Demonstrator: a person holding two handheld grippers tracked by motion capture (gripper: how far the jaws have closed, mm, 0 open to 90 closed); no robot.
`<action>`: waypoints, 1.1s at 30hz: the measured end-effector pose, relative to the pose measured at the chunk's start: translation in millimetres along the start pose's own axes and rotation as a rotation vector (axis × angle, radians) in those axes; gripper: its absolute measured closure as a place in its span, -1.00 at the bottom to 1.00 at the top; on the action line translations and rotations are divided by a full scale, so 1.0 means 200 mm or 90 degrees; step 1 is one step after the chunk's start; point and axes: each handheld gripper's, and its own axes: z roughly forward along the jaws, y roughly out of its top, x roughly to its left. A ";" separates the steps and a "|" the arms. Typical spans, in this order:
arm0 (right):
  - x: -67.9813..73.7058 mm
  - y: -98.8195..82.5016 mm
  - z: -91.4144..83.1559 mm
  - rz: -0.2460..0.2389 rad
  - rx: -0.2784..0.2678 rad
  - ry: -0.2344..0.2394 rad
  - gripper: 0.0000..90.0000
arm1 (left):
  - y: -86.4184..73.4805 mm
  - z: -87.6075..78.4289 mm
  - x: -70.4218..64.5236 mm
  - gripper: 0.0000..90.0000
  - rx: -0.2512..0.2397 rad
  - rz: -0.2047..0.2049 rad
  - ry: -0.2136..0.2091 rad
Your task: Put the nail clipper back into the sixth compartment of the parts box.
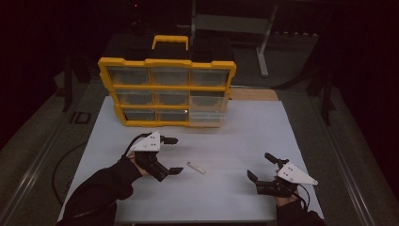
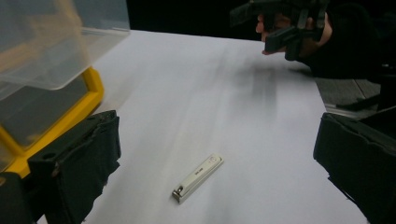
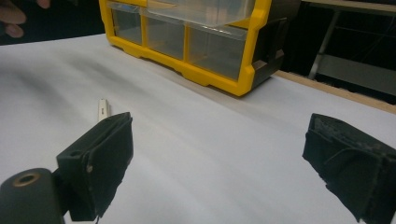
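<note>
While the left gripper [image 1: 172, 154] is held with jaws wide apart at lower left of the high view, the nail clipper [image 1: 196, 168] lying just right of it is judged next to be straddled, the right gripper [image 1: 261, 167] waiting spread.

Black sleeves [image 1: 101, 188], black fingers [image 2: 84, 158] w/ grey plates [image 1: 295, 173].

A small white-and-silver nail clipper [image 2: 198, 178] lies flat and closed on the white desk [image 2: 210, 93], below the frame's centre in the left gripper view, slanting from lower left to upper right, its metal end at lower left.
</note>
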 end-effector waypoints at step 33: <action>0.00 -0.01 0.01 0.004 0.009 0.009 -0.81 | -0.11 0.35 0.12 -0.71 0.131 0.024 -0.071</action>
